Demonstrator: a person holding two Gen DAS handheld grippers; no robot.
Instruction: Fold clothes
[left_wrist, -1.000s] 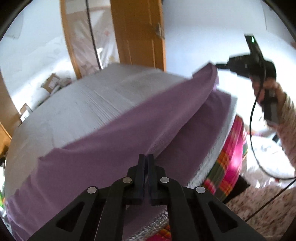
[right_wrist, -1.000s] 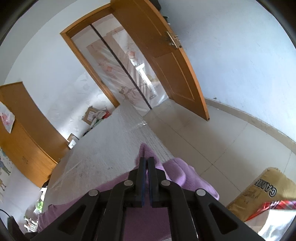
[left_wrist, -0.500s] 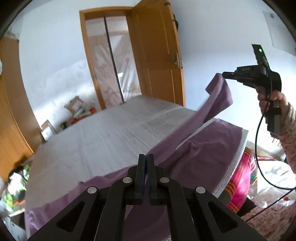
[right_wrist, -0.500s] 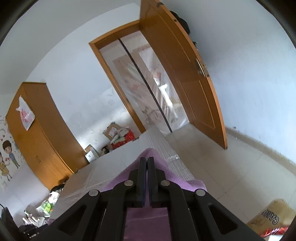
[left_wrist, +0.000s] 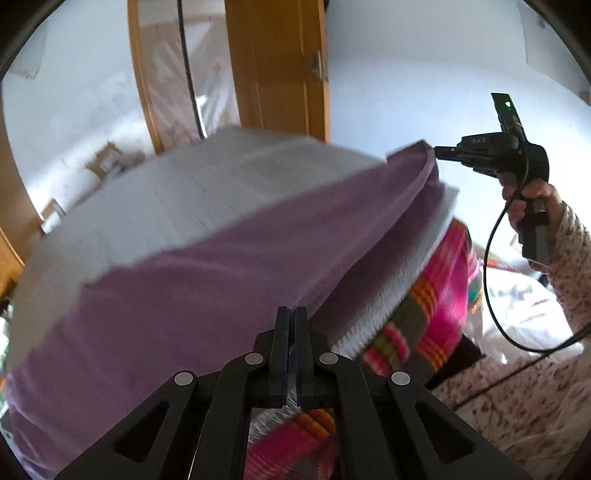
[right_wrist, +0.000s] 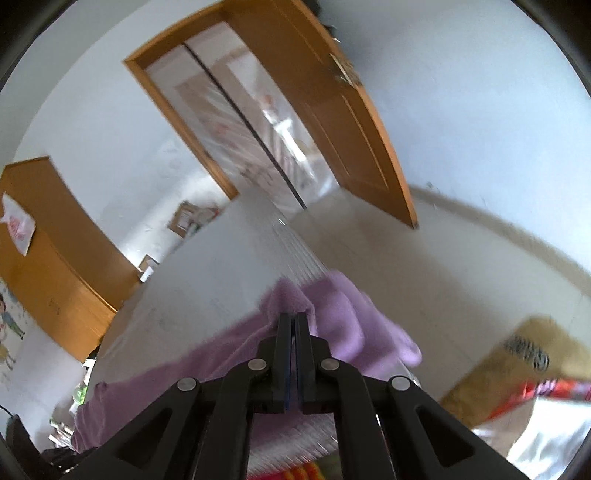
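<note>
Two grippers pinch opposite corners of our purple garment (left_wrist: 229, 280), which is stretched over the white woven mat (left_wrist: 177, 192) covering the bed. Our left gripper (left_wrist: 292, 317) has its fingers (left_wrist: 283, 347) pressed together on the near edge of the cloth. Our right gripper (right_wrist: 292, 325), seen from the left wrist at (left_wrist: 439, 152) in our right hand (left_wrist: 532, 199), is likewise clamped tight on the far corner, lifted just above the mat. Beneath the mat's fringe hangs a pink plaid blanket (left_wrist: 436, 302). Beyond stands an orange wooden door (right_wrist: 332, 110).
</note>
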